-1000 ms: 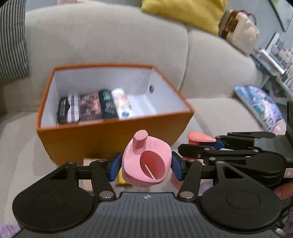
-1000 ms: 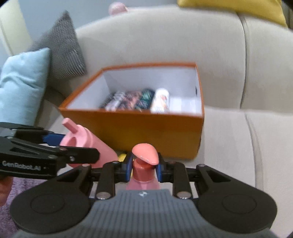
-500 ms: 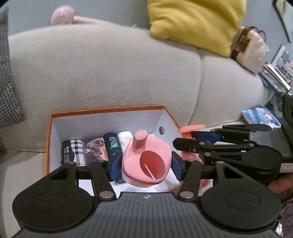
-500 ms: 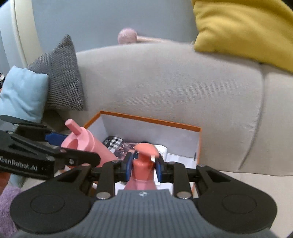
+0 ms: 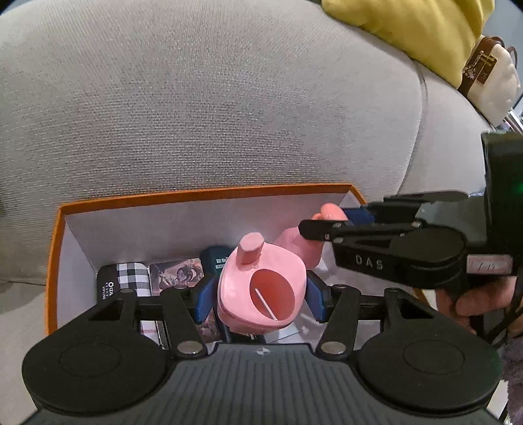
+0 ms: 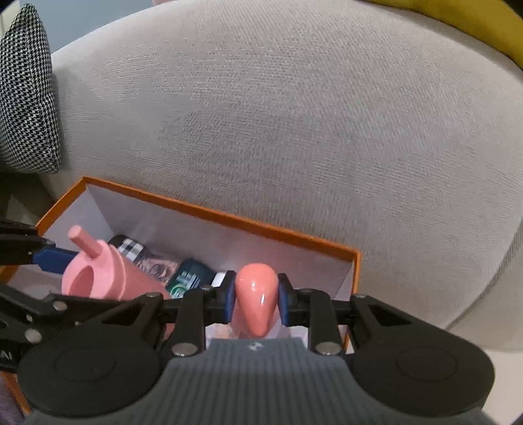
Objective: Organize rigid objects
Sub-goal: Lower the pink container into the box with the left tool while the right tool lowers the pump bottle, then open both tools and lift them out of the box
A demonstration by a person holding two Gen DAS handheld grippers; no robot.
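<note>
The grey sofa [image 5: 209, 108] fills most of both views, its backrest rising directly behind the orange box [image 5: 54, 248]. A yellow cushion [image 5: 412, 29] lies on top of the backrest up and to the right of the box, with a cream bag [image 5: 490, 85] just beside it; a houndstooth cushion [image 6: 26, 98] stands to the left of the box.

The box sits open on the sofa seat, white inside. Along its floor lies a row of flat packs: a black-and-white checked one [image 5: 127, 278] nearest the left wall, then a printed one with a figure [image 5: 178, 271], then a dark green one [image 5: 214, 258].

The left gripper [image 5: 261, 294] hangs over the box near its front, its 2 blue pads clamped on the sides of a pink spouted container [image 5: 264, 291], whose round opening faces the camera and whose short spout points up.

The right gripper [image 6: 256, 302] is over the right half of the box, its pads pressed on the neck of a pink pump bottle [image 6: 256, 297], just below the glossy salmon pump head. A hand [image 5: 480, 300] grips its handle at the box's right.
</note>
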